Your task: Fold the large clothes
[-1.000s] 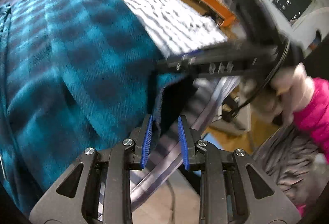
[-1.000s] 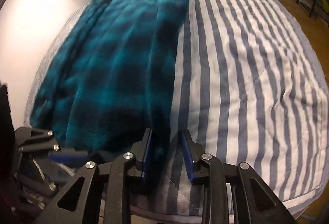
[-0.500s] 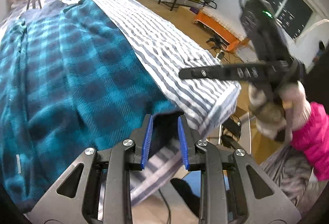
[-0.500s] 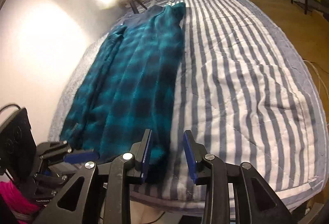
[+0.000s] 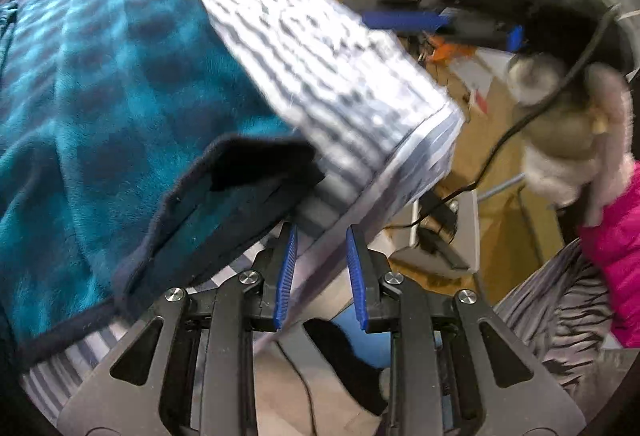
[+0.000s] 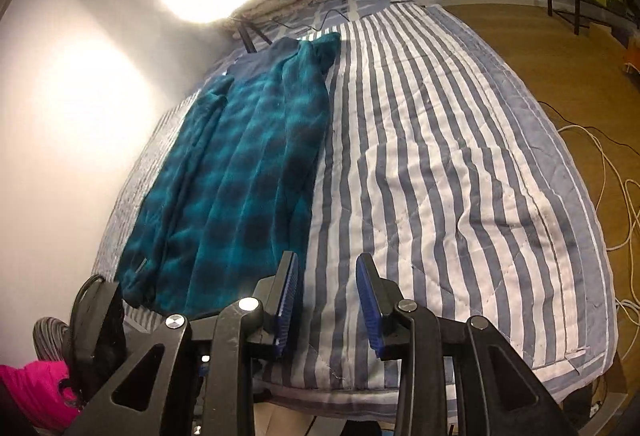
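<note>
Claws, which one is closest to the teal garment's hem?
The left claw, just under the garment's dark hem; the right claw hangs farther off, empty.

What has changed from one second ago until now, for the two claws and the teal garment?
The right claw let go of the garment's hem and pulled back and up; its jaws have just been opening and now stand open with nothing between them. The left claw no longer has the dark hem between its jaws and stands open at the bed's edge. The garment stays flat on the bed.

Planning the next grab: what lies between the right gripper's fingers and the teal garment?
Only bare striped quilt before the right gripper; teal garment starts at its left finger, in the right wrist view.
</note>
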A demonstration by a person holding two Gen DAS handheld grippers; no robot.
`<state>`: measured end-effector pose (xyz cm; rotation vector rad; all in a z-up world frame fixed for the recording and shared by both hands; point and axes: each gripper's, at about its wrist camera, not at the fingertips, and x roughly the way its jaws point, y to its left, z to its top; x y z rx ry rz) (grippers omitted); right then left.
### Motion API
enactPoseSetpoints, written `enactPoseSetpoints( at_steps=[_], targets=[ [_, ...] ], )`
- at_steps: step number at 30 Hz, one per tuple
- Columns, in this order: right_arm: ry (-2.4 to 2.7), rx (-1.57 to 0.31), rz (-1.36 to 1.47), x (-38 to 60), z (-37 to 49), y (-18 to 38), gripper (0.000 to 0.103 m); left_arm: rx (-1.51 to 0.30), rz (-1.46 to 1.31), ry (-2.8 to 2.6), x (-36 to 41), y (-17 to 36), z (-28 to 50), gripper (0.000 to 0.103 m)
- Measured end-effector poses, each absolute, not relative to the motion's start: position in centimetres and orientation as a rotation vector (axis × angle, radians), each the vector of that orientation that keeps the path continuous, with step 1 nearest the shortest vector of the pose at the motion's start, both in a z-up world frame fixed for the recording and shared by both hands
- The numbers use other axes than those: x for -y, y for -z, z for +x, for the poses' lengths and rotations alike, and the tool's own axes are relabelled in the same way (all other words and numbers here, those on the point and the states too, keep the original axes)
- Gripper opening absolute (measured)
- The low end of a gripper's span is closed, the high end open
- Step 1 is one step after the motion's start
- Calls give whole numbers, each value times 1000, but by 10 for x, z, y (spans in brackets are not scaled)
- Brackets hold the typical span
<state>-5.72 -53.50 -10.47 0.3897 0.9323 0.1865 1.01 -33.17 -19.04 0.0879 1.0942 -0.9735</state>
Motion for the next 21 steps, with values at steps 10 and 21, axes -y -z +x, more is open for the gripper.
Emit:
enactPoseSetpoints(
  at_steps=[10,21],
  targets=[
    [-171,-913,428,539,-49,97,33,-1015,-84,760,305,165,72,23],
    [-160,-918,427,542,-46,99,33,-1079,75,811,332,203,39,23]
  ],
)
